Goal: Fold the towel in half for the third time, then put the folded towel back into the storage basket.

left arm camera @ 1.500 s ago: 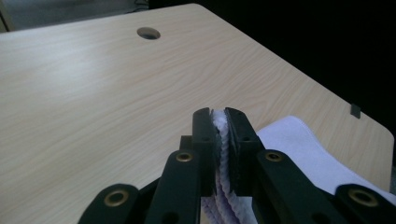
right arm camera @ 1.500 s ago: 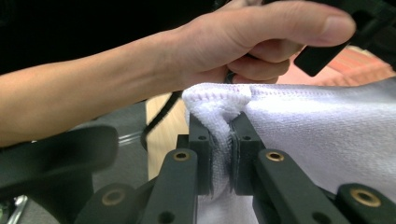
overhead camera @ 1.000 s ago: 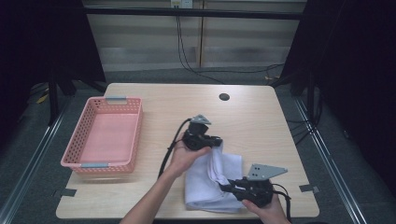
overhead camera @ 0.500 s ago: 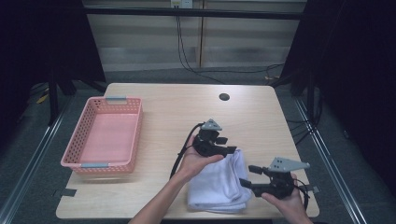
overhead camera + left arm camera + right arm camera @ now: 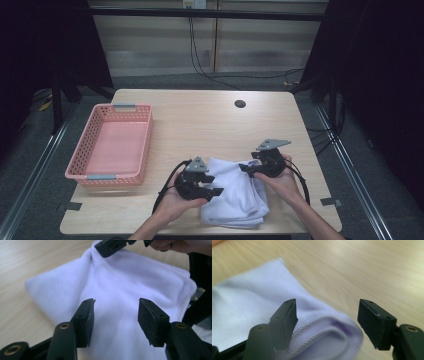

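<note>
The left gripper (image 5: 212, 186) stands with its jaws apart and nothing pressed between the pads; they have just been opening, and the folded white towel (image 5: 239, 194) lies under and beyond them, not clamped. The right gripper (image 5: 248, 169) likewise has its jaws spread, having just opened, with the towel's far right edge below the gap and free of the pads. The towel rests in a folded bundle at the near middle of the tabletop (image 5: 210, 125), right of the pink basket (image 5: 114, 146), which stands well apart at the left with nothing in it.

Judged from this layout, a fold has been made and released; what is left appears to be any further fold and, probably, moving the towel to the basket.

The high view gives the whole arrangement: both hands, basket, towel and a dark round hole (image 5: 240, 104) at the far side. The left gripper view adds the smooth upper surface of the towel (image 5: 120, 297) and the other gripper's jaw tip (image 5: 110, 246) at its far corner. The right gripper view shows the stitched hem and the doubled layers at the towel's fold (image 5: 324, 340), detail too small from above.
</note>
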Demonstrator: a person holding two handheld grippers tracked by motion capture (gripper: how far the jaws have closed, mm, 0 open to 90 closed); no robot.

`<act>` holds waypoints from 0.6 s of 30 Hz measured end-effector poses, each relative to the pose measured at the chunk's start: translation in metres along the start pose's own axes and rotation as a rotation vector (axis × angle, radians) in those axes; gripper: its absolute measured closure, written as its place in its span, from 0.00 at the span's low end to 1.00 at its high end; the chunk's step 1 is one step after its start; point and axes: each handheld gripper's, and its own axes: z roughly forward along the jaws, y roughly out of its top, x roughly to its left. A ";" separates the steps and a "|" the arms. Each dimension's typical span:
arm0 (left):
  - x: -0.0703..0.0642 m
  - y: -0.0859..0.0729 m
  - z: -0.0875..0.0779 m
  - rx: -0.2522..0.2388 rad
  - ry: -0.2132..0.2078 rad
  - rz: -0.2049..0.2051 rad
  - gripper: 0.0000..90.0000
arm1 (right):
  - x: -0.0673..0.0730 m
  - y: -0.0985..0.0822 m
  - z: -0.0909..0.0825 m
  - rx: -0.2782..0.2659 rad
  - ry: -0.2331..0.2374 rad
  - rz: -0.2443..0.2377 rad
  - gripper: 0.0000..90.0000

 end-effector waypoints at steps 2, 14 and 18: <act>-0.002 -0.011 -0.011 -0.008 0.015 -0.018 0.48 | -0.010 -0.013 -0.001 0.027 0.011 0.026 0.37; -0.013 -0.048 -0.003 0.102 -0.026 -0.053 0.27 | -0.026 -0.026 0.005 0.034 0.118 0.036 0.26; -0.010 -0.050 0.004 0.126 -0.026 -0.063 0.26 | -0.024 -0.027 0.009 0.061 0.132 0.034 0.24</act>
